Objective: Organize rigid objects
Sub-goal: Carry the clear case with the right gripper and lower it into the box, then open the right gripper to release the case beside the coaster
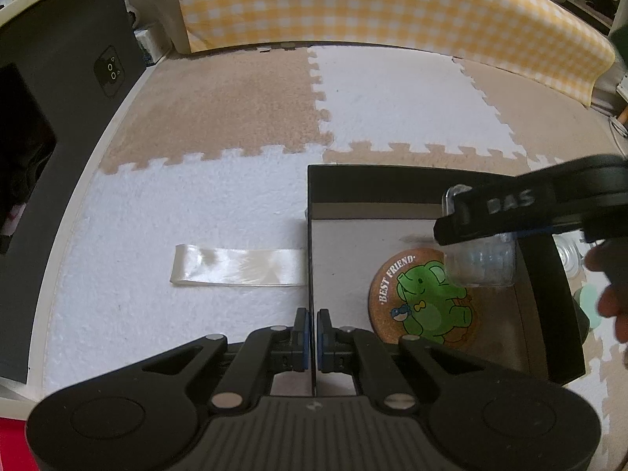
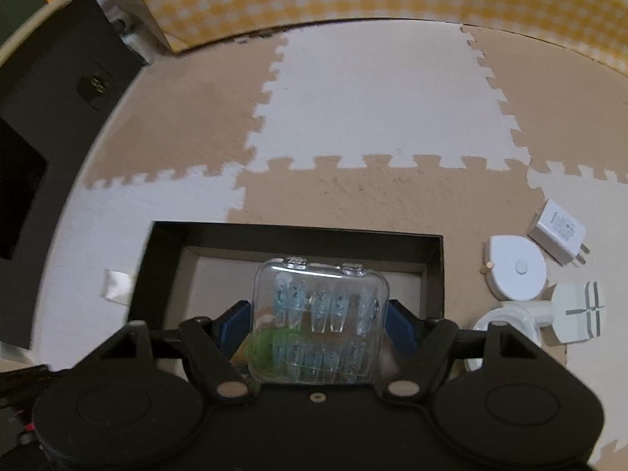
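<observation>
The right tongs are clamped on a clear case, 1 blue pad on each short side, and hold it over the open black box on the floor mat. Seen from the left wrist, the case hangs above the right part of the box, partly over a round cork coaster with a green elephant that lies flat on the box floor.

The left tongs are together on the box's left wall, pinching the thin edge and steadying it.

The case looks like thin hard plastic: light, stiff, smooth and probably slippery. 2 rows of pale blue nail tips show through its lid, and 2 small clasps sit on its far edge. Squeezing hard could flex or crack the shell or spring the clasps, so a moderate grip across the side walls, as now, seems right; the lid face and the clasp edge are poorer places to hold. Being so light, it may skid or bounce if dropped from height, so lowering it close to the box floor before letting go looks safer.

To the right of the box, on the mat, wait a white charger, a round white device and a white plug adapter. A satin ribbon lies left of the box.
</observation>
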